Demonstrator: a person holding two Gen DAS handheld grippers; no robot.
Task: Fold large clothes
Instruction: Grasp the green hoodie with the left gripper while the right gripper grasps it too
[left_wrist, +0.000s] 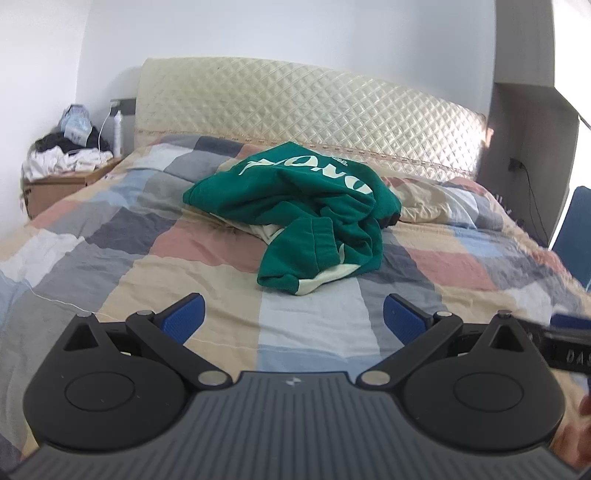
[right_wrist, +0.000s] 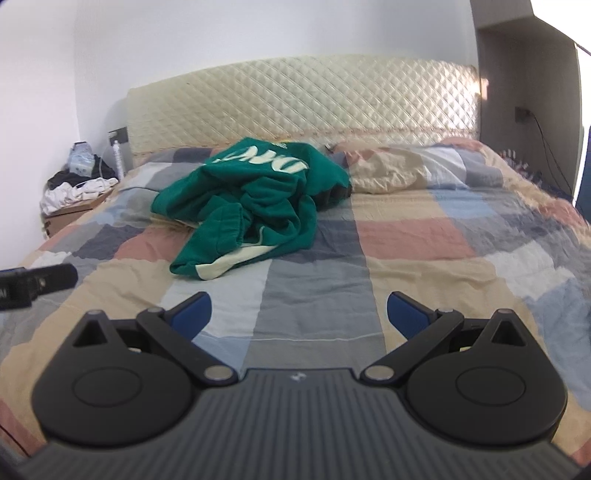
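**Green sweatshirt lay crumpled mid-bed, both grippers spread and empty**

The bed (left_wrist: 110, 258) filled most of both views, covered in a soft patchwork quilt of tan, grey, pink and pale blue squares, lightly wrinkled. Behind it, across the upper middle of each frame, stood a cream headboard (left_wrist: 314, 110) with a diamond-stitched, slightly glossy surface. At the left edge sat a wooden nightstand (left_wrist: 55, 184) piled with dark and white laundry.

The sweatshirt (left_wrist: 295, 206) lay in the centre of the left wrist view and left of centre in the right wrist view (right_wrist: 251, 199). It was a thick, fleecy green garment with cream lettering and cream trim, bunched into a heap with one sleeve or hem trailing toward the cameras. Nothing had been spread or folded.

The left gripper (left_wrist: 293, 317) hung low in its frame, jaws wide apart, holding nothing, well short of the heap. The right gripper (right_wrist: 298, 314) was likewise released and empty above the quilt, the sweatshirt up and to its left.

The step appeared to be reaching in for a first hold. Done well, each gripper would probably pinch a single layer at a clear edge, such as the cream hem, rather than the bulky middle, then lift and shake the cloth flat before any fold. Grabbing the quilt along with it looked like the main risk.
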